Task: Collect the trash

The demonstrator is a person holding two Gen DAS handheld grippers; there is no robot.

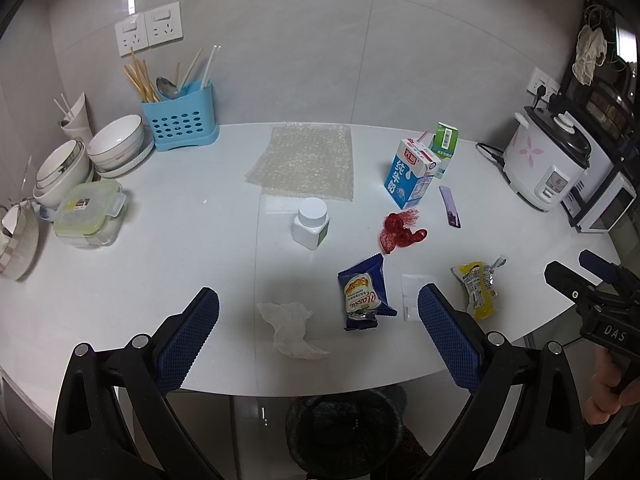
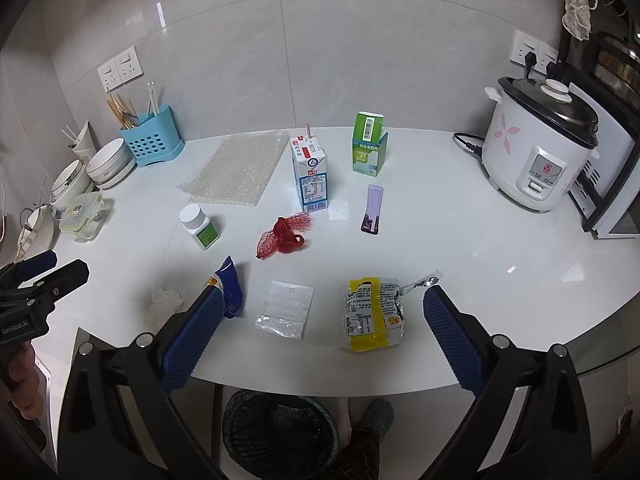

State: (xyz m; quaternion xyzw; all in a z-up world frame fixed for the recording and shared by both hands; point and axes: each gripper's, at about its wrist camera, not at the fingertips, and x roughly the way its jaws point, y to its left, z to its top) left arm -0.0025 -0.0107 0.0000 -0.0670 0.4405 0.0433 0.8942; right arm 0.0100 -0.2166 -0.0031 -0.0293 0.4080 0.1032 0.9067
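Observation:
Trash lies across the white counter (image 1: 168, 216). My left gripper (image 1: 319, 315) hangs open above its front edge, over a crumpled tissue (image 1: 291, 329) and a blue snack wrapper (image 1: 365, 293). My right gripper (image 2: 323, 309) is open too, around a clear plastic bag (image 2: 285, 308) and a yellow wrapper (image 2: 370, 313). Farther back are a red net (image 2: 283, 237), a white pill bottle (image 2: 197, 226), a blue milk carton (image 2: 311, 175), a green box (image 2: 369, 144), a purple pack (image 2: 373, 208) and bubble wrap (image 2: 236, 168). A black-lined bin (image 2: 280, 430) stands on the floor below the counter edge.
Bowls (image 1: 116, 142), a lidded food box (image 1: 90, 214) and a blue utensil holder (image 1: 180, 118) crowd the left end. A rice cooker (image 2: 540, 144) and a small oven (image 2: 612, 196) stand at the right. A person's foot (image 2: 378, 416) is beside the bin.

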